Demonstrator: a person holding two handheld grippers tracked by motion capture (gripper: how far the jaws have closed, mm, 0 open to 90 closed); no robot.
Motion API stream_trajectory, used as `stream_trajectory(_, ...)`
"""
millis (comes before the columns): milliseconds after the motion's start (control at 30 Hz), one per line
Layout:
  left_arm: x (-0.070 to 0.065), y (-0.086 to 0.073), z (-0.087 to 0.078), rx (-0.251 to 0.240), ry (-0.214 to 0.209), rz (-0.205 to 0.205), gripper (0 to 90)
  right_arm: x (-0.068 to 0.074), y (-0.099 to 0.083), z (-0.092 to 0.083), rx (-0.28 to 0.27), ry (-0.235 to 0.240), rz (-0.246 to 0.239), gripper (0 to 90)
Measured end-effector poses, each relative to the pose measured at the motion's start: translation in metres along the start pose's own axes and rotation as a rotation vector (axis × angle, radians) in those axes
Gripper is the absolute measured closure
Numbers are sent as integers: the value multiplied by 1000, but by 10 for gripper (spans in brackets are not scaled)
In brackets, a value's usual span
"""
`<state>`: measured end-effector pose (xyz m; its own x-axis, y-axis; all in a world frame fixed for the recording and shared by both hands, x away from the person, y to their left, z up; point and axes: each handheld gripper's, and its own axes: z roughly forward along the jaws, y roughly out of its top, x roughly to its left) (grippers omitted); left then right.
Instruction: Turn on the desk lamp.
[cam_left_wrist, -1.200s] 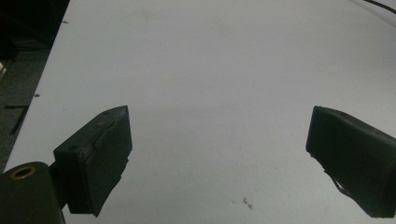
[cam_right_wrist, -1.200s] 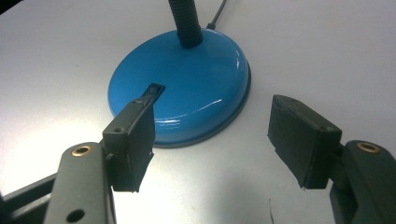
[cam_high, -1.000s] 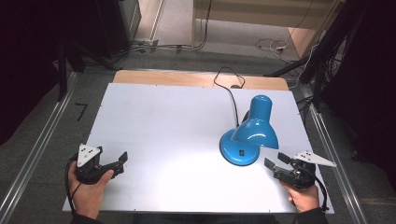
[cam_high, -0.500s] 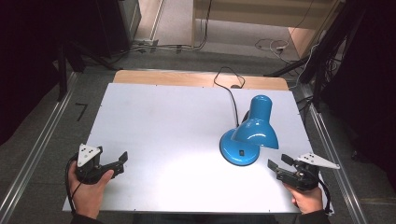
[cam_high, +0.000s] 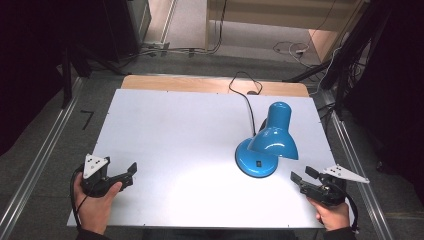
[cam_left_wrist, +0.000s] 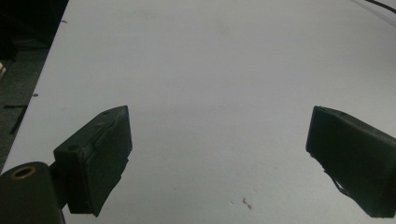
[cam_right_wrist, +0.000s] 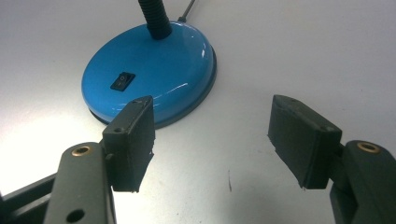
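1. A blue desk lamp (cam_high: 264, 148) stands upright on the white table (cam_high: 175, 130), at about four o'clock from the table's centre. Its shade tips down over its round base (cam_right_wrist: 149, 72), and its black cord (cam_high: 246, 98) runs off toward twelve o'clock over the far edge.
2. The right gripper (cam_high: 304, 177) sits at the near right corner, at about five o'clock from the lamp's base and near it, not touching. Its jaws stand wide apart with nothing between them.
3. In the right gripper view the base lies just beyond the jaws at eleven o'clock, with the black rocker switch (cam_right_wrist: 123, 80) on its top facing the gripper.
4. The left gripper (cam_high: 129, 173) rests at the near left corner, at about eight o'clock from the table's centre, well apart from the lamp. Its jaws too are spread wide and empty, over bare table.
5. My judgement: the work on the lamp is at its start. Nothing is held or touched; the lamp's switch looks unpressed, though I cannot tell its position.
6. What is left is likely the whole of it: the approach, the contact with the base or switch, and whatever handling follows.
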<state>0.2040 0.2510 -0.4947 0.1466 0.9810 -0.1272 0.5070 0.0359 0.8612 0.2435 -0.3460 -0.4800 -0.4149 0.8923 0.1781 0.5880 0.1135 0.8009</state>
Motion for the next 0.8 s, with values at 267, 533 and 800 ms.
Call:
stream_trajectory(267,0,0,0,0,1,-2,73,-4,-2,-4,-3,-11,11,304)
stream_trajectory(533,0,0,0,0,3,-2,73,-8,-4,-7,-6,-27,20,305)
stream_trajectory(800,1,0,0,-2,5,-1,73,-16,-7,-13,-13,-45,31,305)
